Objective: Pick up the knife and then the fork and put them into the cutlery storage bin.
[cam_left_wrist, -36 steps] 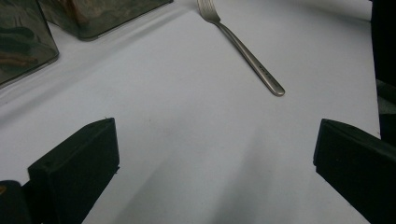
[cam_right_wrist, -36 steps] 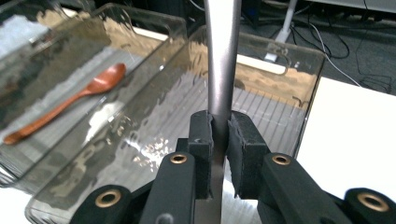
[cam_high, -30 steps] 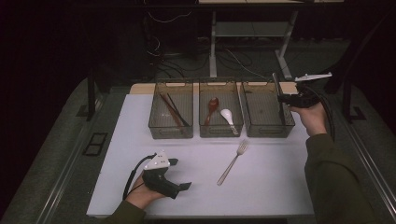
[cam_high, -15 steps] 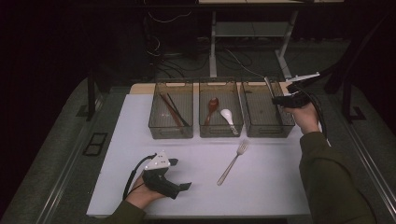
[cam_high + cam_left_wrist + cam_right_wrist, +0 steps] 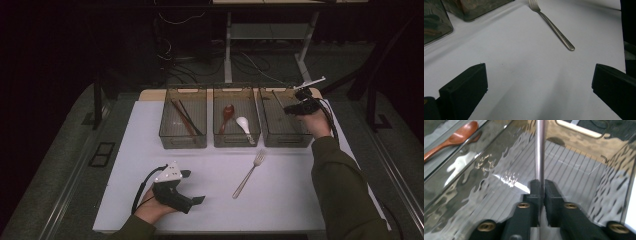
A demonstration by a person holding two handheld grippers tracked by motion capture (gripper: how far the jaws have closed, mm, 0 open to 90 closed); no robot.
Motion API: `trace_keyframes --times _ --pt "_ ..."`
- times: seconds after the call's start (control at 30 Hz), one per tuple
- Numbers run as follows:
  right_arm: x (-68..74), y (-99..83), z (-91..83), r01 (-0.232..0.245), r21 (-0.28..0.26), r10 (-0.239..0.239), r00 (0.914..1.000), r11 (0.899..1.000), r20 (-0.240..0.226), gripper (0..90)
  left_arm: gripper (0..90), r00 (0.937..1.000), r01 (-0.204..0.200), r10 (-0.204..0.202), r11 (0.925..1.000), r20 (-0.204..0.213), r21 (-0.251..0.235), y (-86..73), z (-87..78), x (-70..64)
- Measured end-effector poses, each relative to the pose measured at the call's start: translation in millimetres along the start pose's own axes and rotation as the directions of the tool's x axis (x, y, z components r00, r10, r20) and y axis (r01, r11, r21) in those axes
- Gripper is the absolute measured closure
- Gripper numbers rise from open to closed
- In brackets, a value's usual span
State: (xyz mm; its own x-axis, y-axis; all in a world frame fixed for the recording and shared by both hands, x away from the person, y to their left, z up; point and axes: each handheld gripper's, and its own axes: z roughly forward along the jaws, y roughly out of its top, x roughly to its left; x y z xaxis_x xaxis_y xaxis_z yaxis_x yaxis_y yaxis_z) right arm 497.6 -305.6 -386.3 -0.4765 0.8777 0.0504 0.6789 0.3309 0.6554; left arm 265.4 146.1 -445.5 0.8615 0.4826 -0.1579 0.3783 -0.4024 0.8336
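My right gripper (image 5: 295, 108) hangs over the right-hand clear bin (image 5: 280, 137), shut on the thin handle of a metal utensil (image 5: 539, 150). The handle runs straight ahead from the jaws (image 5: 540, 185) above the bin's ribbed floor; its far end is cut off, so I cannot tell its kind. My left gripper (image 5: 192, 187) rests on the white mat (image 5: 300, 200) at the front left, open with nothing between its wide-apart jaws (image 5: 539, 82). A steel fork (image 5: 248, 174) lies on the mat between the grippers, and also appears ahead of the left jaws (image 5: 554, 26).
Three clear bins stand in a row at the back of the mat. The left bin (image 5: 183, 142) holds dark chopsticks (image 5: 186, 117). The middle bin (image 5: 236, 141) holds a wooden spoon (image 5: 227, 114) and a white spoon (image 5: 244, 123). The wooden spoon (image 5: 451, 138) shows through the bin wall.
My right gripper has moved a little left and down over the right bin with the utensil. The left gripper and the fork have stayed put.
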Motion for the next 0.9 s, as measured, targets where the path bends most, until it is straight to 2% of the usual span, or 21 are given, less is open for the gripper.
trace_keyframes --times 0.07,0.13,0.33,0.43,0.53,0.7,0.8,0.9 --pt "0.2 1.5 -1.3 -0.007 -0.016 0.007 0.9999 1.000 0.015 81.8 0.0 1.0000 -0.001 0.001 1.0000 0.001 0.000 0.1 0.0 -0.2" --pt "-0.9 2.9 -4.3 -0.010 -0.032 0.010 0.9999 0.999 -0.001 80.2 0.0 1.0000 -0.001 0.001 1.0000 0.002 -0.001 0.2 0.0 -0.3" --pt "-4.7 2.0 -16.3 -0.064 -0.080 0.059 0.9964 0.995 -0.061 61.7 0.0 1.0000 -0.002 0.002 1.0000 0.003 0.004 0.0 0.9 -0.7" --pt "-3.6 -0.8 -23.0 -0.067 -0.094 0.060 0.9947 0.993 -0.083 54.5 0.0 1.0000 -0.003 0.003 1.0000 0.002 0.007 0.2 1.5 -1.0" --pt "0.3 -2.9 -32.0 -0.055 -0.101 0.046 0.9946 0.993 -0.094 50.0 0.0 1.0000 -0.003 0.003 1.0000 0.001 0.006 0.3 1.5 -1.1" --pt "10.2 -9.0 -50.0 -0.037 -0.154 0.016 0.9902 0.987 -0.138 45.4 0.0 1.0000 -0.001 0.001 1.0000 0.002 0.008 0.4 1.6 -1.3" --pt "18.1 -13.7 -59.3 -0.016 -0.172 -0.009 0.9899 0.985 -0.142 45.3 0.0 1.0000 0.000 0.000 1.0000 0.002 0.008 0.3 1.6 -1.3" --pt "25.9 -19.2 -66.7 -0.006 -0.186 -0.026 0.9848 0.983 -0.172 46.1 0.0 1.0000 0.001 -0.001 1.0000 0.002 0.010 0.3 1.5 -1.1"
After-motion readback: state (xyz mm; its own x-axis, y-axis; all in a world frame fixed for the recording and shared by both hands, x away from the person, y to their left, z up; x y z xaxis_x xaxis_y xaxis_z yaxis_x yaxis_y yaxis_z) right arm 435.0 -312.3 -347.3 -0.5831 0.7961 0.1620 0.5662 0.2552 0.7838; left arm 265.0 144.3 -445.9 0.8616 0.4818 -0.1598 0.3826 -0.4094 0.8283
